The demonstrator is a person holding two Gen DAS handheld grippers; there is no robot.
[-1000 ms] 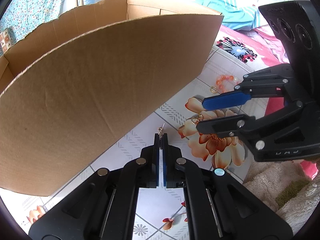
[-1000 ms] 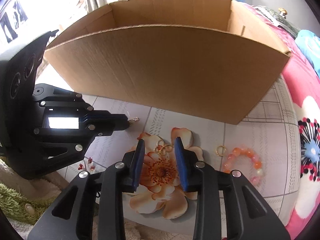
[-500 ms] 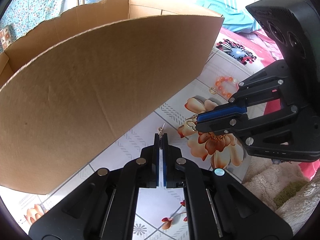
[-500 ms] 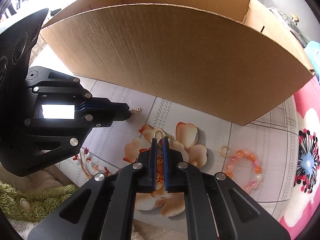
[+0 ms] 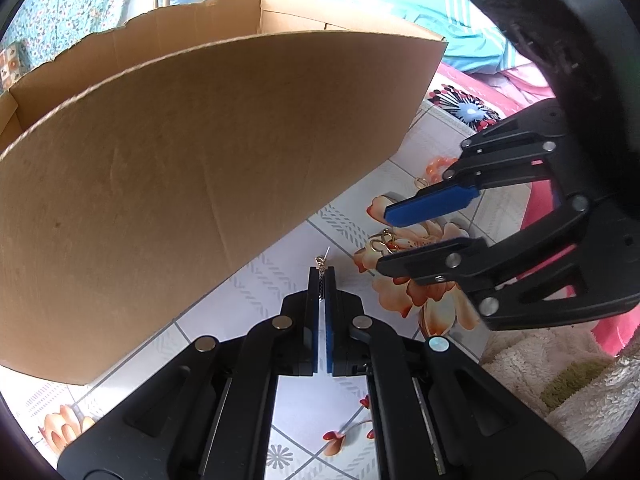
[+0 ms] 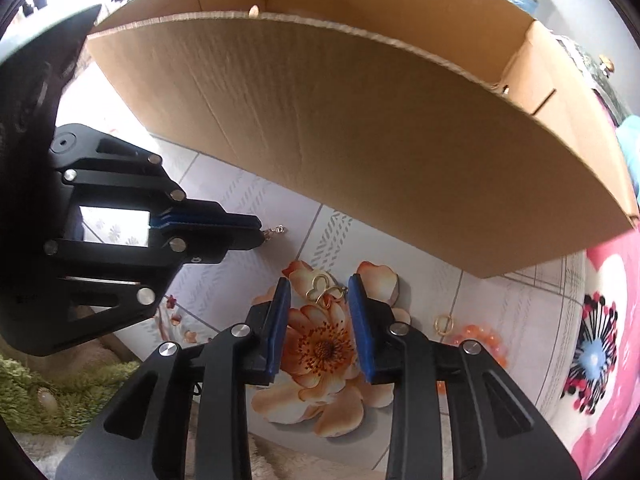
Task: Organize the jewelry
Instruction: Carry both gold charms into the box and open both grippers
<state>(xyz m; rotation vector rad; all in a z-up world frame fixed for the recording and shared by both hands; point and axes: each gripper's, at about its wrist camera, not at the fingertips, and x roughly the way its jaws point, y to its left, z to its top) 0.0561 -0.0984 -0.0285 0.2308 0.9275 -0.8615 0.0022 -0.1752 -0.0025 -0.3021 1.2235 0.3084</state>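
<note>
Earring [image 6: 325, 290] is lying between my opening right gripper [image 6: 319, 320] pads, ungripped; left gripper [image 5: 321, 280] is pinching a chain [image 5: 320, 285]. Closing off-centre risks flicking it away.

Matt cardboard box [image 6: 360, 140], shiny gold earring [image 6: 326, 290] (metal), glossy floor [image 5: 280, 280]

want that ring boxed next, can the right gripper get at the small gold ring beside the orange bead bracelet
Probably yes: the small gold ring lies uncovered on the cloth just beside the right gripper, whose jaws are opening around the gold butterfly pendant.
</note>
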